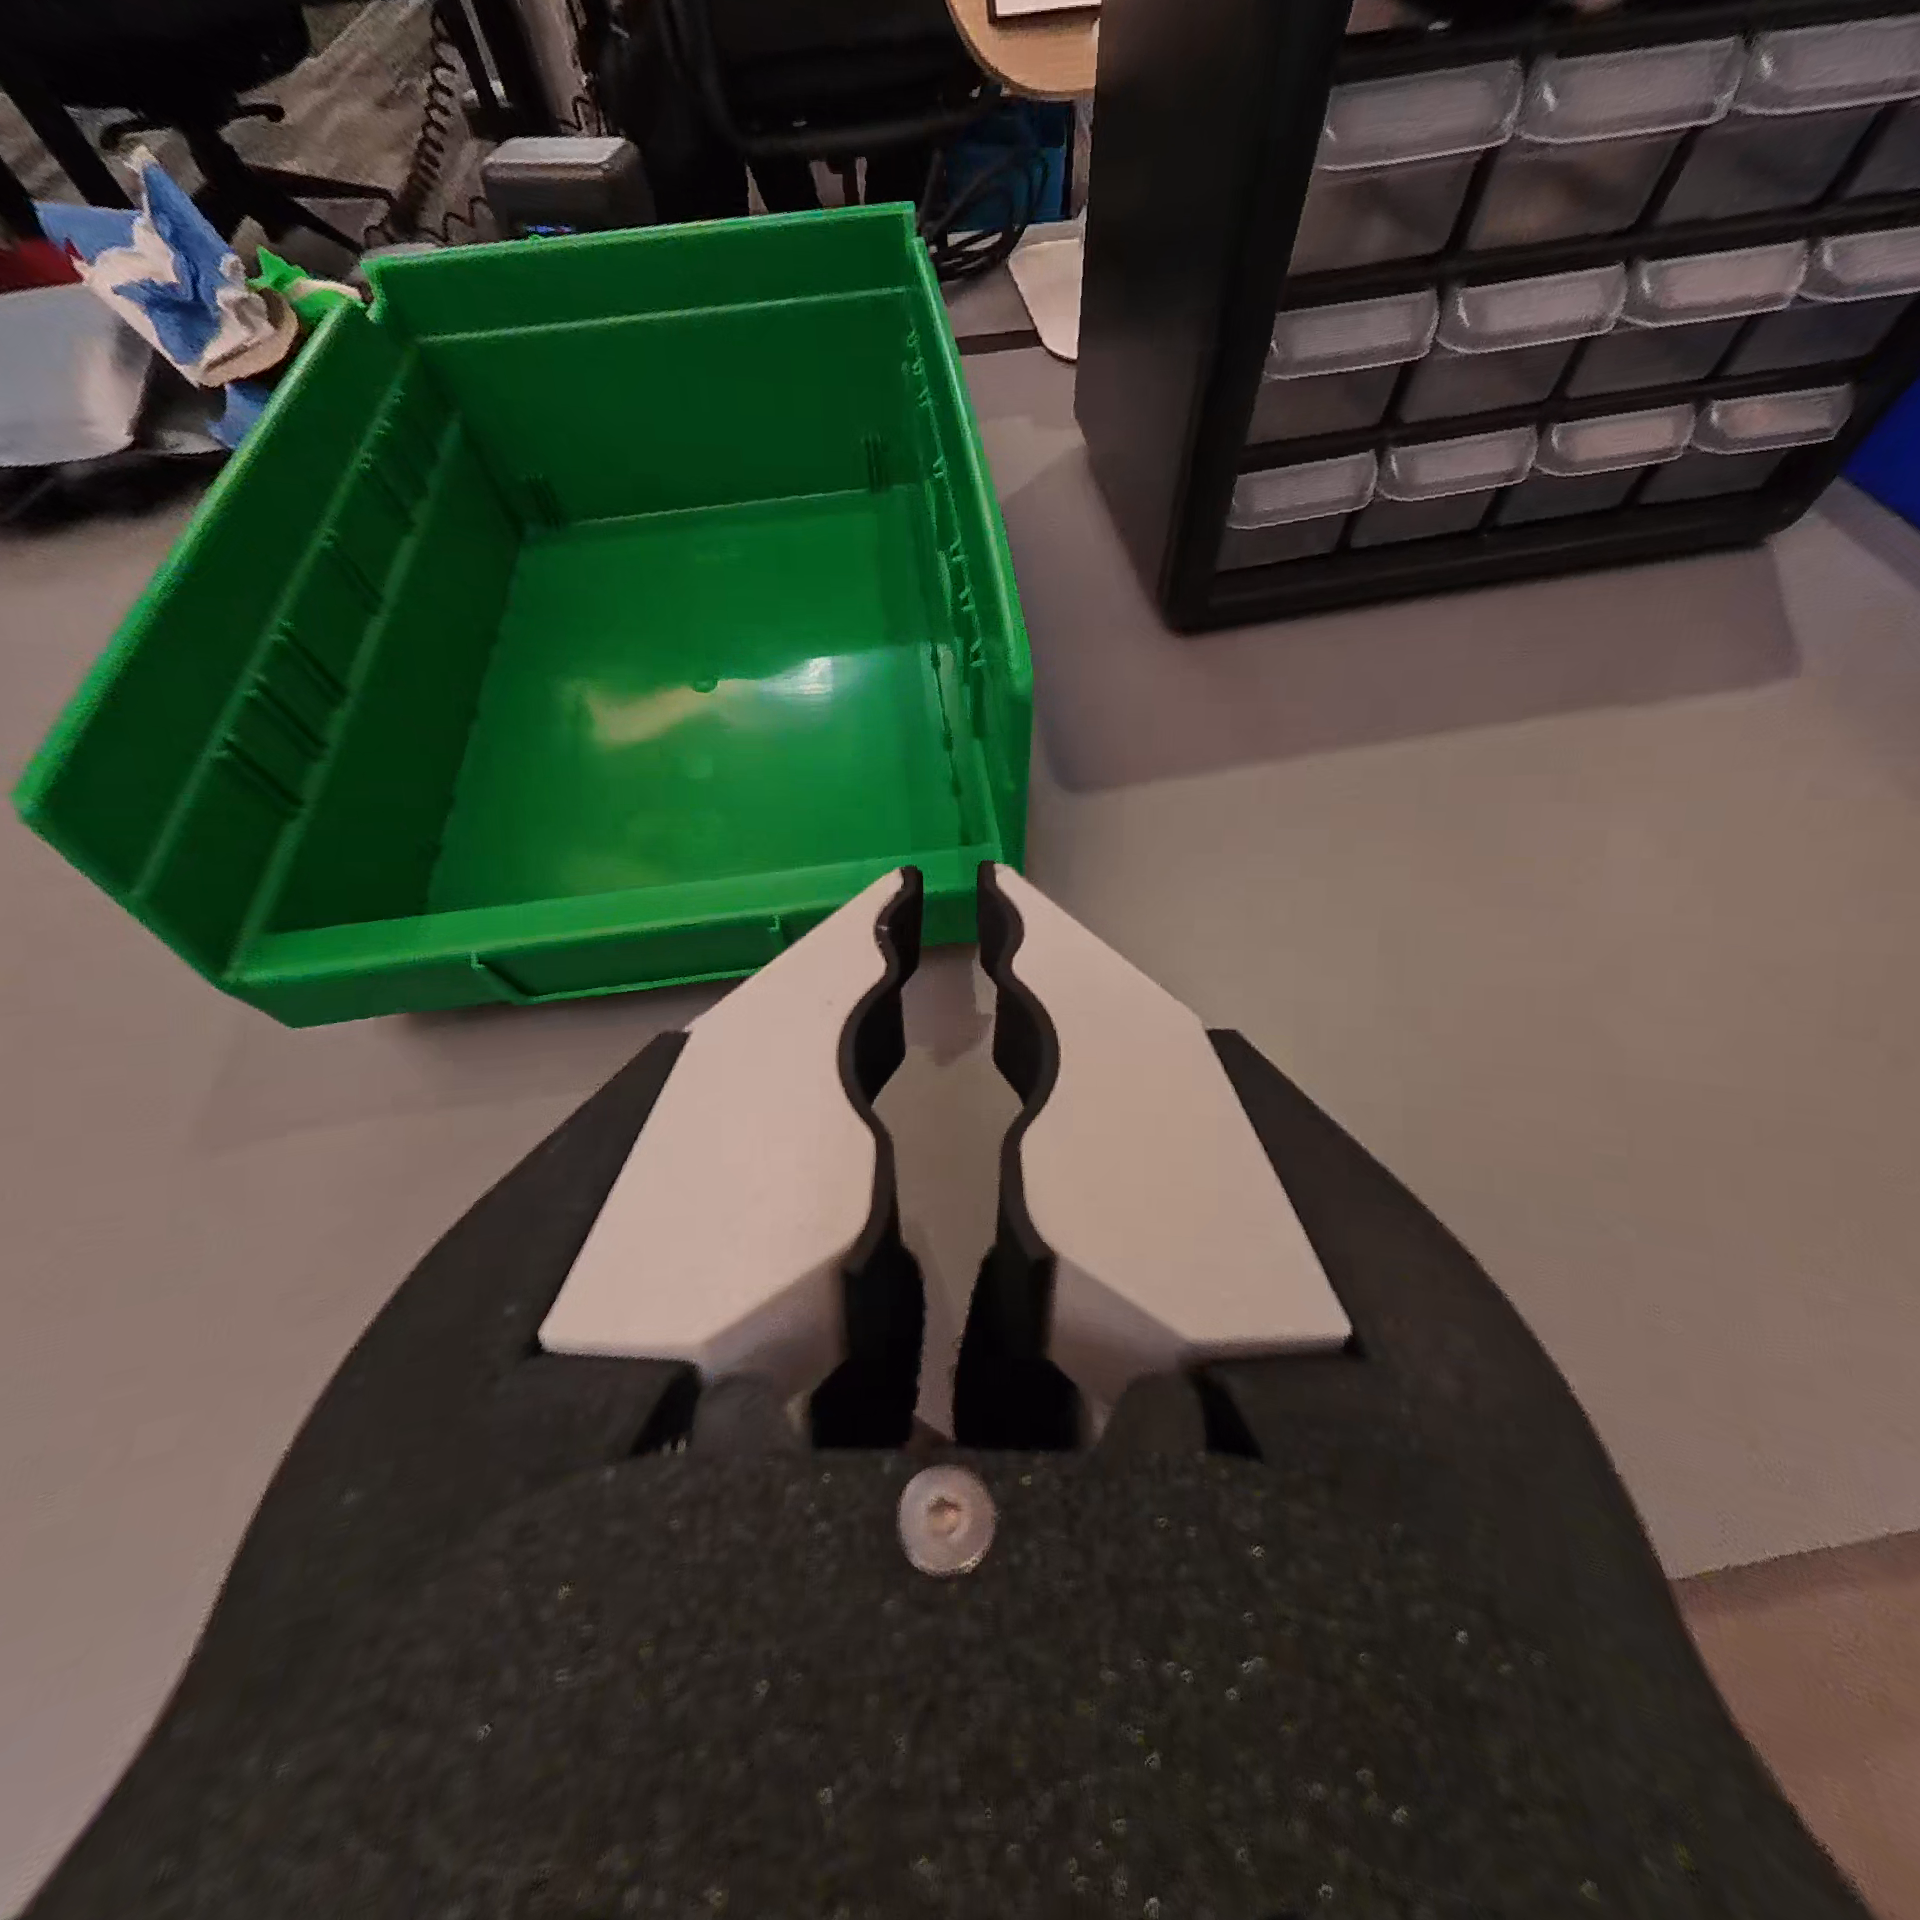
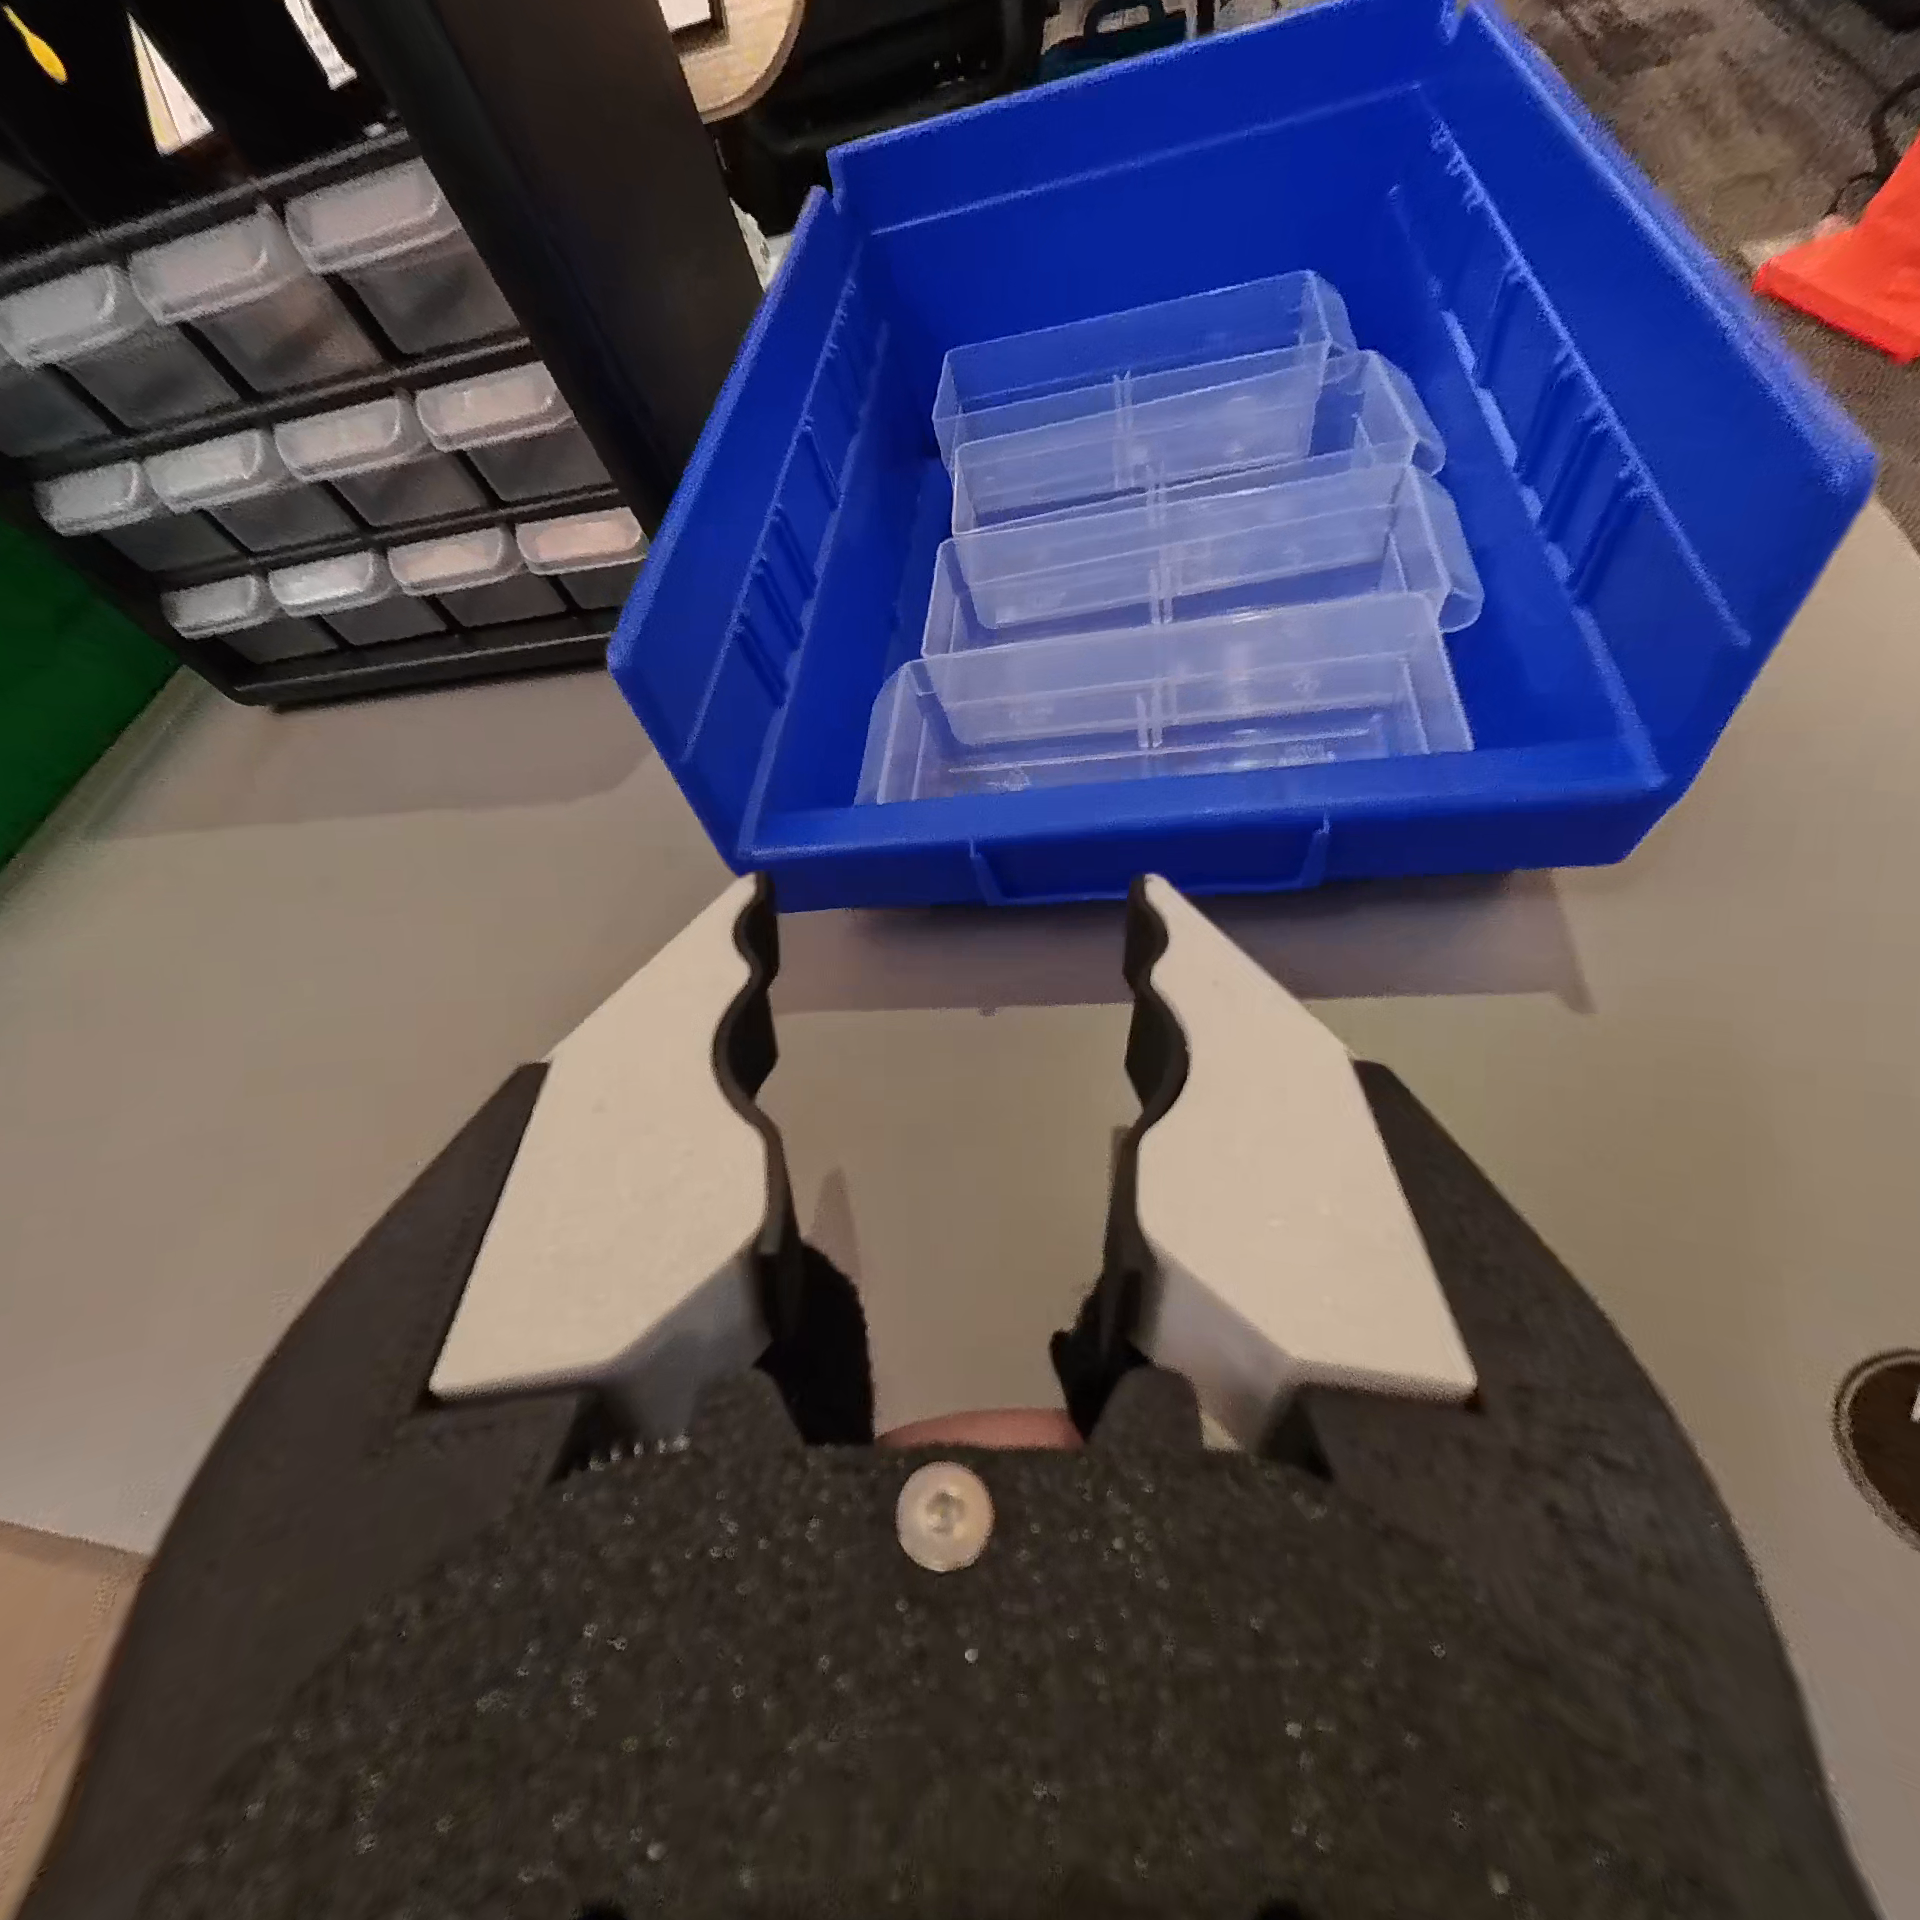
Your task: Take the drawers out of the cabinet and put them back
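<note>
The left gripper (image 1: pixel 945 883) hangs over the grey counter (image 1: pixel 1351 987) with its jaws nearly together, only a thin slit between the tips, and nothing held in them. Its tips sit just in front of the near right corner of a green bin (image 1: pixel 312 644), which stands on the counter with nothing visible inside. To the right of that bin and a little farther back stands the black cabinet (image 1: pixel 1164 343), its grid of clear drawers (image 1: pixel 1527 312) seated in their slots in the rows that show.

The right gripper (image 2: pixel 951 904) is held above the same counter (image 2: pixel 312 987) with its jaws clearly apart and nothing between them. Directly ahead of its tips is the near wall of a blue bin (image 2: pixel 1039 842), resting on the counter. Inside it lie several loose clear drawers (image 2: pixel 1195 665), stacked and overlapping in a rough row from front to back; at least 5 can be made out, though the clear plastic makes an exact count unsure. The cabinet (image 2: pixel 582 312) stands to the left of the blue bin, close beside it, with more clear drawers in place across its front. A sliver of the green bin (image 2: pixel 62 675) shows at the left edge
</note>
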`<state>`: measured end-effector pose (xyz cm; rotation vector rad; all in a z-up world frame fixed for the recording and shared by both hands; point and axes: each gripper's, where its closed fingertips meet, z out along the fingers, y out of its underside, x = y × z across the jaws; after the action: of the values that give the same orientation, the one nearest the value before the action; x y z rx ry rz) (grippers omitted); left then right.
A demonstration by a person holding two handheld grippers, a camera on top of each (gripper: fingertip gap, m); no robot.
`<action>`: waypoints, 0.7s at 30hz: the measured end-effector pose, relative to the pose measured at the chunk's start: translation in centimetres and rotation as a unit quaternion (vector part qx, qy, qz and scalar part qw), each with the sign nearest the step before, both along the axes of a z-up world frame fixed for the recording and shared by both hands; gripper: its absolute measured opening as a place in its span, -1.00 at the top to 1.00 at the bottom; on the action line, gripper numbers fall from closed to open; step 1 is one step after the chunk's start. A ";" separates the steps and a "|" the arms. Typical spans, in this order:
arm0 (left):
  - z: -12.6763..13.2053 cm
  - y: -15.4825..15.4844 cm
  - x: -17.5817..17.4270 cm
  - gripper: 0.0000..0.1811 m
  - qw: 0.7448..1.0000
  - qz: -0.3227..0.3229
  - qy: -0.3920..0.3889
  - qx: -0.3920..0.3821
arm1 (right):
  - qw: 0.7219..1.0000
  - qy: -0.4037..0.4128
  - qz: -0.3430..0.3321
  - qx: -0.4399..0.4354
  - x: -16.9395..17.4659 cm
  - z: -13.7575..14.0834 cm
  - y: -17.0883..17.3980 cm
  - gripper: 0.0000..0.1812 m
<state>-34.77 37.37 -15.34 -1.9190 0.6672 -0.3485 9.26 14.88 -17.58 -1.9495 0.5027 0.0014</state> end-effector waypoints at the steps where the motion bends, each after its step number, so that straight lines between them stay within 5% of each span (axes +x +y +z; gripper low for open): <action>1: -0.1 0.1 -0.2 0.90 1.000 0.000 0.011 0.007 | 1.000 -0.015 0.003 -0.008 0.2 -0.1 0.1 0.27; 14: -3.2 -0.7 -2.4 0.91 0.999 0.036 0.026 -0.018 | 0.994 -0.077 0.073 -0.002 -1.5 0.5 2.3 0.24; 21: 2.4 0.9 -0.2 0.90 0.998 0.005 -0.013 0.062 | 0.994 -0.057 0.069 0.063 -4.0 1.7 2.1 0.18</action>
<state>-34.95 38.28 -12.94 -1.7967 0.6476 -0.3192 5.25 16.98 -15.91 -1.8457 0.2844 0.0103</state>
